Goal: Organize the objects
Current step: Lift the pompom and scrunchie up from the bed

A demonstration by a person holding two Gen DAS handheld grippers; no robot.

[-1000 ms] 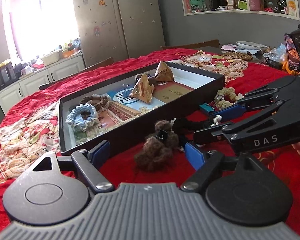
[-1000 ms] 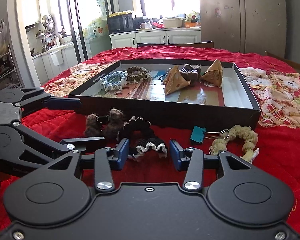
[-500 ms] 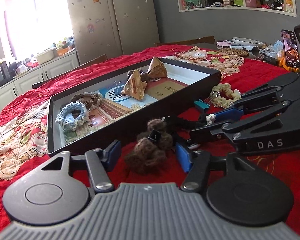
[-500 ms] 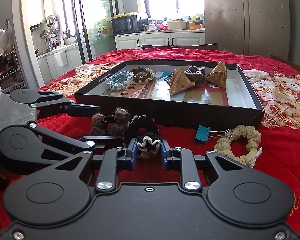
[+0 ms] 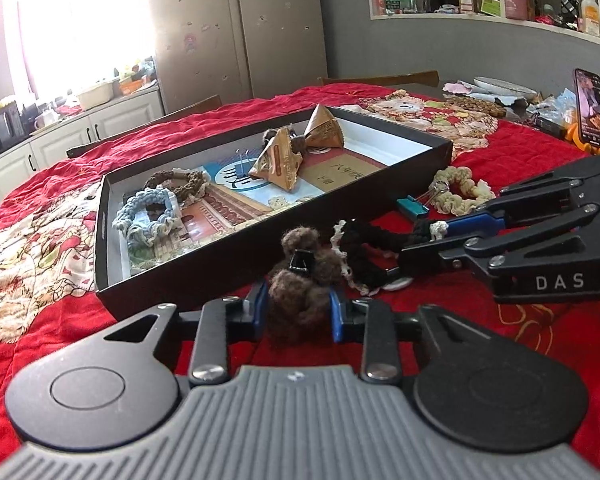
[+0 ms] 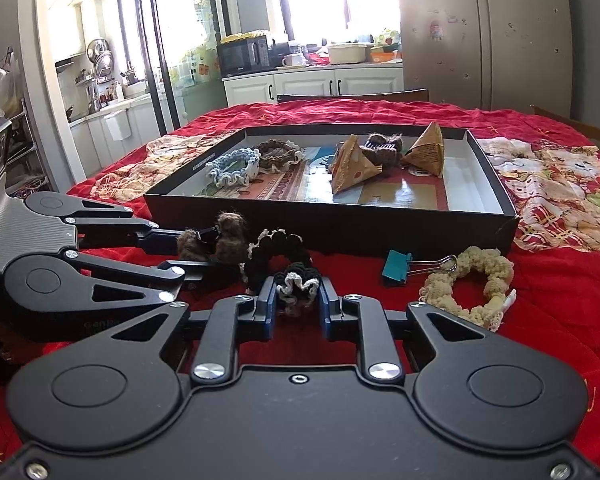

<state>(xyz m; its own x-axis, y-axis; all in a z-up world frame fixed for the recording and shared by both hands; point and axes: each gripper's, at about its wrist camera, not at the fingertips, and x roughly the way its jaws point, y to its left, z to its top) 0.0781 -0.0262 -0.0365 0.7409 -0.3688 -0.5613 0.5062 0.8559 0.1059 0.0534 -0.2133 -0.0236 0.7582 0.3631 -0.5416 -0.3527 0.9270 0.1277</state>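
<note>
A red quilted cloth (image 6: 380, 120) covered the table, kitchen cabinets (image 6: 312, 80) behind. The left tongs (image 5: 298, 306), jaws just closing, gripped a brown fuzzy hair clip (image 5: 300, 280). The right tongs (image 6: 298, 300) gripped a black crocheted scrunchie (image 6: 276, 256).

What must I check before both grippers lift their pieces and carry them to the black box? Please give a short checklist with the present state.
1. Left gripper, just closing, pads on the brown fuzzy hair clip: ok.
2. Right gripper, just closing, pads on the black scrunchie: ok.
3. Clip and scrunchie apart: cannot tell; they look touching.
4. Free floor in the black box: ok, at its right end.
5. Teal binder clip clear of both grippers: ok.
</note>
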